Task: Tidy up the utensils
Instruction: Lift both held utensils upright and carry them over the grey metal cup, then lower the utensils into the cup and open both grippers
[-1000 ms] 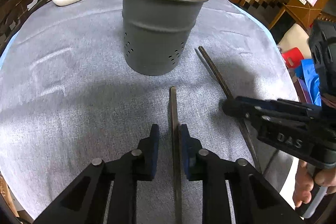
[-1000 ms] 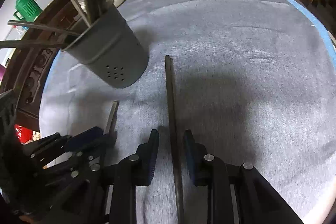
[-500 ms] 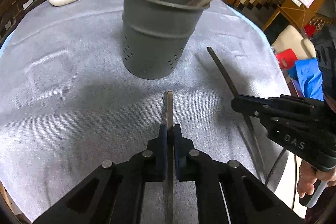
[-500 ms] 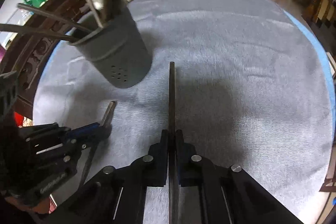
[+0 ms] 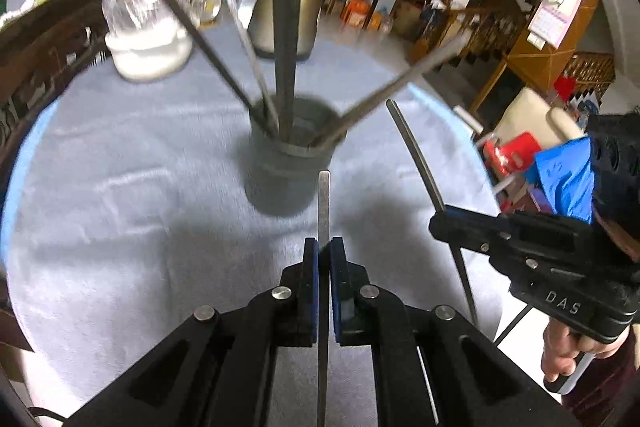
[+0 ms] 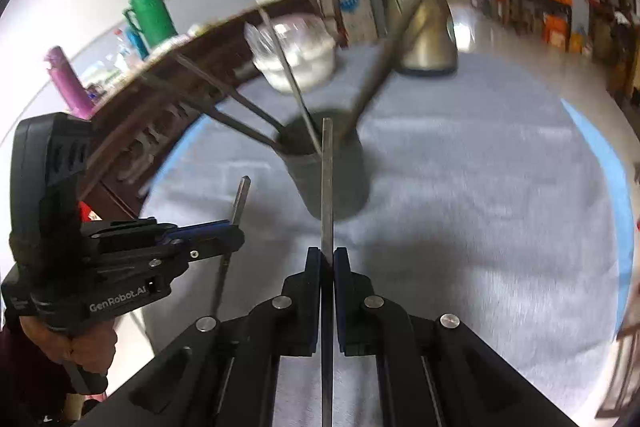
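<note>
Grey holder [image 5: 286,163] sits mid-frame on the tabletop [image 5: 120,211]; left claw [image 5: 324,259] and right claw [image 6: 327,263] each clamp a flat metal utensil.

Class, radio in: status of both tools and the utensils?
Left tool shut on a utensil. Right tool shut on another utensil. Grey holder ahead; nothing blocking.

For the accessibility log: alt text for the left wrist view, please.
The left tool grips a flat metal utensil above a grey-clothed table, aimed toward a grey utensil holder. At right, the right tool holds another utensil.
</note>
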`<action>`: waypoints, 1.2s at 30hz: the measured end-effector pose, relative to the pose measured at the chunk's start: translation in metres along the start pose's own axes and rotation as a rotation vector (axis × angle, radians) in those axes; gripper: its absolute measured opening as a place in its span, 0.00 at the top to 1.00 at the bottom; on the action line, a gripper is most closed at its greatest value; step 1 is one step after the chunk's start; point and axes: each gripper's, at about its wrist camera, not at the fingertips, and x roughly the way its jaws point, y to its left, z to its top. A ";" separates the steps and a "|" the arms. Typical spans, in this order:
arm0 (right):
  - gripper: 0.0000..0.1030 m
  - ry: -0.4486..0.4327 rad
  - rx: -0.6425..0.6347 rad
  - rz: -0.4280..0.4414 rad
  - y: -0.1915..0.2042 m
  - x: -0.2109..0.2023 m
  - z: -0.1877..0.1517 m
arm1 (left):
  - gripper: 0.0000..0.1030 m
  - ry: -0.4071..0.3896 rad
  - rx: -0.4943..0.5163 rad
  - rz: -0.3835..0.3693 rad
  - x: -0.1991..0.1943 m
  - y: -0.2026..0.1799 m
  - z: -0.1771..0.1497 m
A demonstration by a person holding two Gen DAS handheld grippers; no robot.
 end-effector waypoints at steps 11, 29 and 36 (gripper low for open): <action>0.94 -0.356 0.102 0.100 0.002 -0.030 0.045 | 0.95 -0.246 0.040 0.014 -0.072 -0.011 0.050; 0.93 -0.770 0.143 -0.015 0.016 -0.004 0.111 | 0.95 -0.555 0.025 0.084 -0.107 -0.011 0.117; 0.93 -0.788 0.143 -0.088 0.023 0.027 0.120 | 0.95 -0.625 -0.002 0.127 -0.092 -0.002 0.119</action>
